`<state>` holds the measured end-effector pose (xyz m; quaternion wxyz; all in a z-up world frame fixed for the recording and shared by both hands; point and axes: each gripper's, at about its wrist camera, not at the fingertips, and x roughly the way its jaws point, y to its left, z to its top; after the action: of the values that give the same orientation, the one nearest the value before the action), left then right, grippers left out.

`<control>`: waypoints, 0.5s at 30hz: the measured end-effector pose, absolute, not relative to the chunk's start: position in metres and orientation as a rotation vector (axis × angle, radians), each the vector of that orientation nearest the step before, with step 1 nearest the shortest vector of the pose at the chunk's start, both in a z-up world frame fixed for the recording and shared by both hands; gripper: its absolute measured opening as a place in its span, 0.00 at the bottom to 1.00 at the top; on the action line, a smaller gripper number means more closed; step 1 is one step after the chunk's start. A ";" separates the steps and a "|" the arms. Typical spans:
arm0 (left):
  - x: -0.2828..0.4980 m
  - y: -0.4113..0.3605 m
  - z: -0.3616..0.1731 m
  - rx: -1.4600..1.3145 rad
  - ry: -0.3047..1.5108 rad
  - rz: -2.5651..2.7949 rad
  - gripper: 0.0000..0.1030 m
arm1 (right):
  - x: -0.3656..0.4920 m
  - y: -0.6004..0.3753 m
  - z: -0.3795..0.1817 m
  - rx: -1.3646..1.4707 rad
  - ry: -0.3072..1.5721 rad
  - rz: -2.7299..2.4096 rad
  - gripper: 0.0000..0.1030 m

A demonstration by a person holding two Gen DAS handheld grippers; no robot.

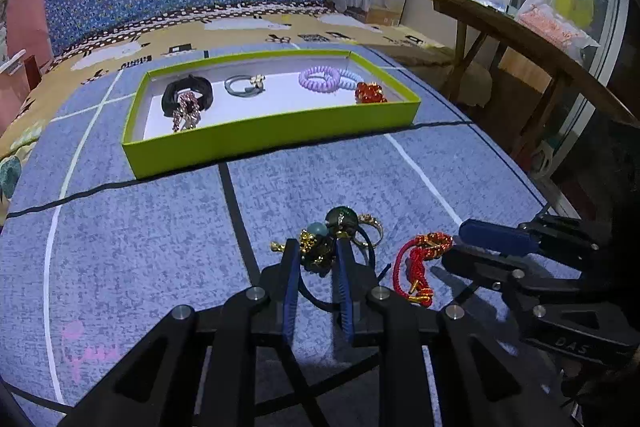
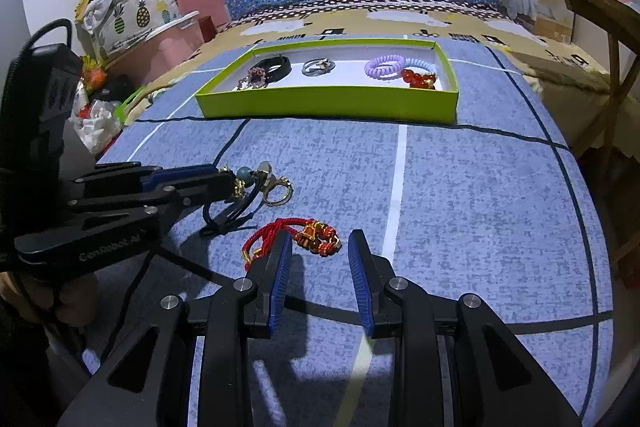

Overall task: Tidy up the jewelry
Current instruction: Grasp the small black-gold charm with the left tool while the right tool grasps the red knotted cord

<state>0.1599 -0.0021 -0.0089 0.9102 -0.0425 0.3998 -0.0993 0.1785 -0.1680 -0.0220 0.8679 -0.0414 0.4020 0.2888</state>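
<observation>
A dark beaded hair tie [image 1: 320, 253] with green and teal beads, gold bits and a navy cord lies on the blue mat. My left gripper [image 1: 316, 247] is shut on its bead cluster; the right wrist view shows that gripper [image 2: 224, 179] from the side. A gold ring [image 1: 370, 223] rests just behind the beads. Right of it lies a red cord bracelet [image 2: 316, 241] with a gold-red charm. My right gripper [image 2: 320, 239] stands open, with the charm between its fingers and untouched by them. The lime-green box [image 1: 272, 139] sits farther back.
The box holds a black scrunchie [image 1: 186, 93], a grey tie [image 1: 244, 85], purple coil ties [image 1: 320, 77] and red beads [image 1: 370, 93]. A wooden bench [image 1: 520, 31] stands to the right. Bags [image 2: 132, 11] pile up at the far left, off the mat.
</observation>
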 end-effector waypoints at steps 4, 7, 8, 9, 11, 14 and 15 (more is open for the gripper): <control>0.154 0.001 -0.005 -0.103 0.805 -0.209 0.12 | 0.182 -0.168 -0.024 -0.083 0.855 0.608 0.29; 0.150 0.005 -0.003 -0.115 0.793 -0.210 0.12 | 0.185 -0.168 -0.027 -0.084 0.865 0.605 0.29; 0.149 0.007 -0.002 -0.118 0.789 -0.212 0.12 | 0.186 -0.168 -0.027 -0.084 0.870 0.604 0.29; 0.147 0.008 0.000 -0.122 0.784 -0.214 0.12 | 0.187 -0.168 -0.028 -0.086 0.874 0.603 0.29; 0.145 0.010 0.002 -0.128 0.774 -0.214 0.12 | 0.190 -0.166 -0.029 -0.089 0.878 0.604 0.29; 0.142 0.015 0.005 -0.140 0.762 -0.214 0.12 | 0.192 -0.164 -0.028 -0.105 0.883 0.610 0.29; 0.141 0.016 0.006 -0.144 0.757 -0.213 0.12 | 0.193 -0.162 -0.028 -0.116 0.883 0.613 0.29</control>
<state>0.1406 0.0165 0.0063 0.9211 -0.0703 0.3686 -0.1037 0.1926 -0.1621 -0.0280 0.8573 -0.0551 0.4205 0.2919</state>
